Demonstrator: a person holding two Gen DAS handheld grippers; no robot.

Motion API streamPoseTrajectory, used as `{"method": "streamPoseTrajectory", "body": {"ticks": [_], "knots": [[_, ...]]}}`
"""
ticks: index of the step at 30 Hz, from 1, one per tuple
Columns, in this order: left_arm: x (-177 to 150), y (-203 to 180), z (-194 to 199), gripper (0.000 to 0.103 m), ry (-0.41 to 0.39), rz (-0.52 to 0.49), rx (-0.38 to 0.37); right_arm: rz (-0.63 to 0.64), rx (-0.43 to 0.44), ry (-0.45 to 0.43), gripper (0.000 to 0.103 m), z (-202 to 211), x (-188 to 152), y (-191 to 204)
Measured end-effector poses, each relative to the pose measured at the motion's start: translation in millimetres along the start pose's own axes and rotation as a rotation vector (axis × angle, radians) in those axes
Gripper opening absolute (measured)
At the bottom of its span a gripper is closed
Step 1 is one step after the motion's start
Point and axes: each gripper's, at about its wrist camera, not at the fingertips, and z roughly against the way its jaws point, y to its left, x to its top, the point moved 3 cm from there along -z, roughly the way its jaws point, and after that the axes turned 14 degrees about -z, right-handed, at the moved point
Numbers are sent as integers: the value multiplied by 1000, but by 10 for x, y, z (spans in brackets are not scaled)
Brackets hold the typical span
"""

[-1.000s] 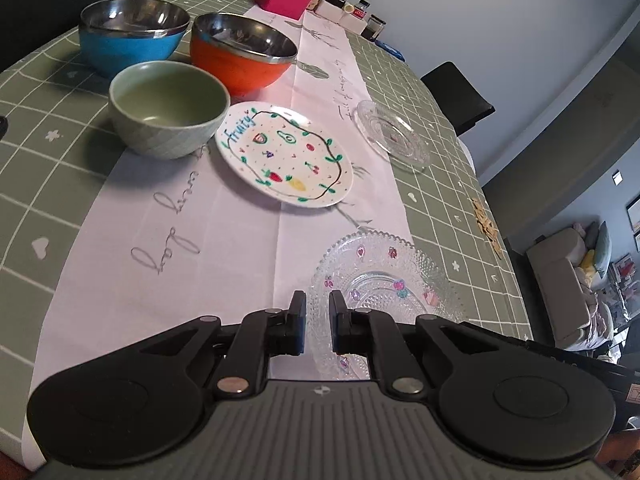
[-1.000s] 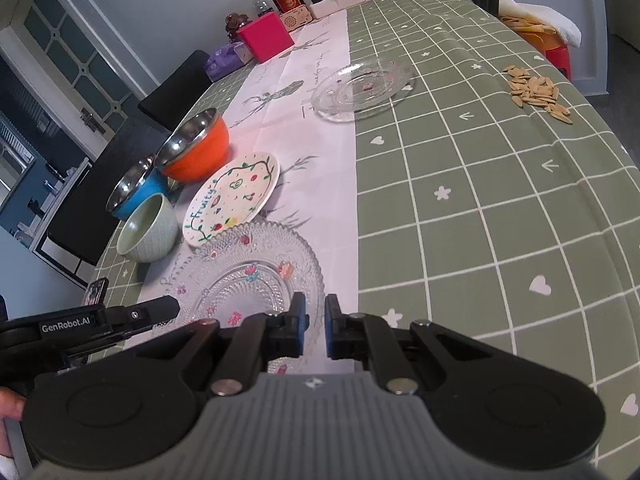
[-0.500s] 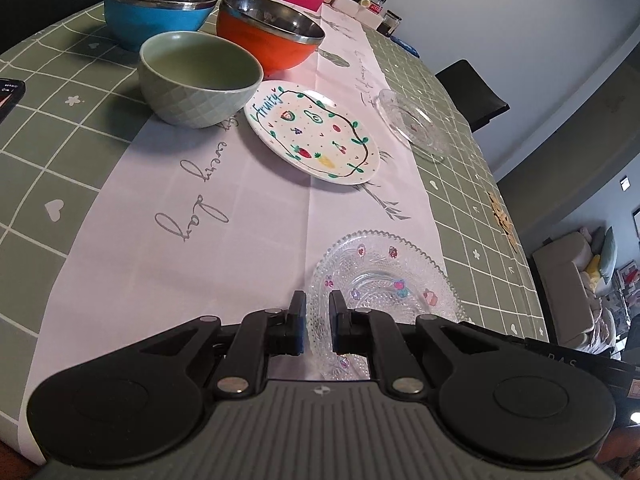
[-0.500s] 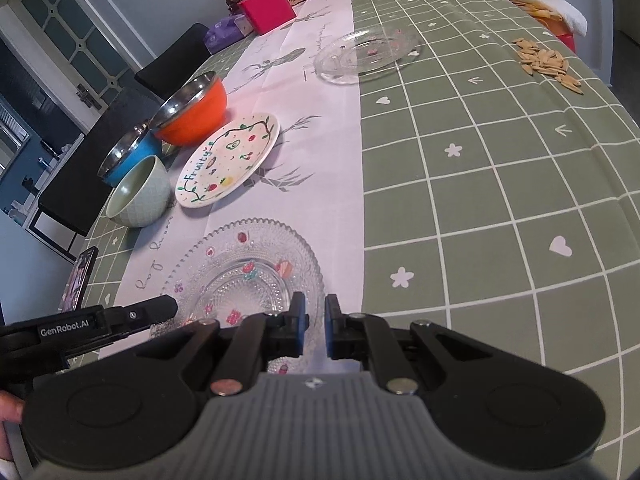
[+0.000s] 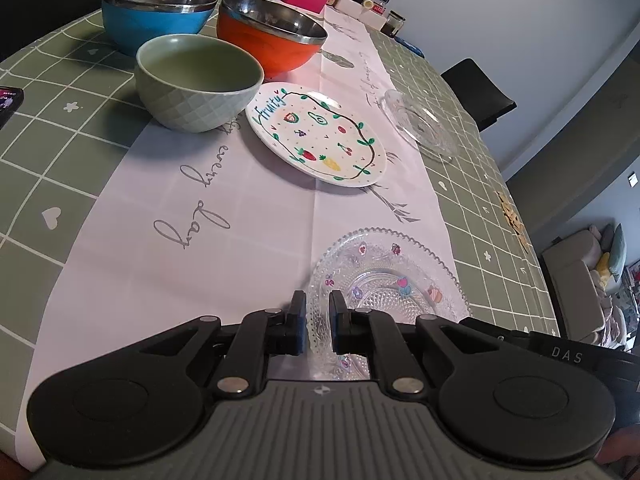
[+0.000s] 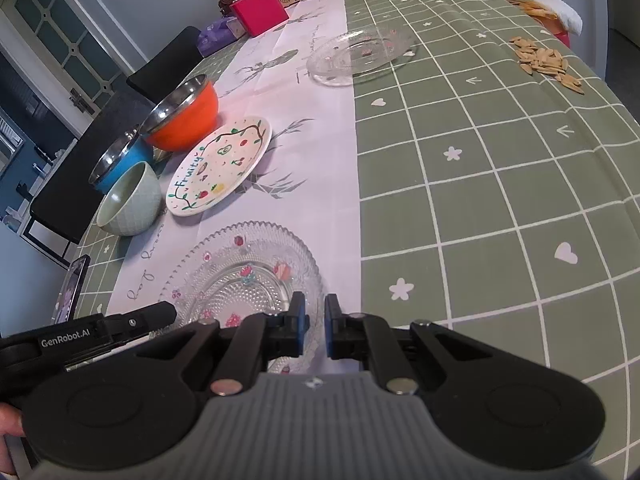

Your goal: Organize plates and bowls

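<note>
The long table (image 6: 500, 184), under its green checked cloth with a pale runner down the middle, fills both views, and everything to be sorted sits on it untouched. Toward the upper left of the left wrist view stand the three bowls: the blue bowl (image 5: 158, 16) farthest back, the orange bowl (image 5: 270, 36) just beside it, and the pale green bowl (image 5: 198, 82) in front of both. The white fruit-painted plate (image 5: 316, 134) lies just right of the green bowl, near the centre of the frame, and a plain clear glass plate (image 5: 420, 124) sits well apart at the right, over the runner's edge. Nearest of all, low in the frame, is the patterned glass plate (image 5: 390, 284) with little coloured motifs. The left gripper (image 5: 318, 322) hovers at that plate's near left rim and the right gripper (image 6: 314, 326) at its near right rim (each with its jaws drawn nearly together on nothing). So I'd judge this as the very start: nothing is stacked, and the hands are only lining up. The next move, I think, calls for opening one pair of jaws, sliding a finger under the scalloped rim and pinching it, then carrying the plate toward the others; glass that thin and slick may slip or chip.
</note>
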Motion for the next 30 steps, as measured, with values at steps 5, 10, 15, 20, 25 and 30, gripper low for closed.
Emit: {"method": "streamPoseTrajectory", "body": {"ticks": [5, 10, 15, 20, 25, 30], "knots": [[0, 14, -1, 12, 4, 15, -11, -10, 3, 2, 8, -9, 6, -7], [7, 27, 2, 16, 6, 24, -13, -16, 19, 8, 16, -7, 1, -4], [74, 43, 94, 35, -24, 26, 14, -15, 28, -11, 32, 42, 5, 18], [261, -67, 322, 45, -85, -55, 13, 2, 57, -77, 35, 226, 92, 90], [576, -351, 387, 45, -44, -227, -66, 46, 62, -106, 39, 362, 304, 177], [1038, -584, 268, 45, -34, -333, -127, 42, 66, -113, 39, 358, 675, 199]]}}
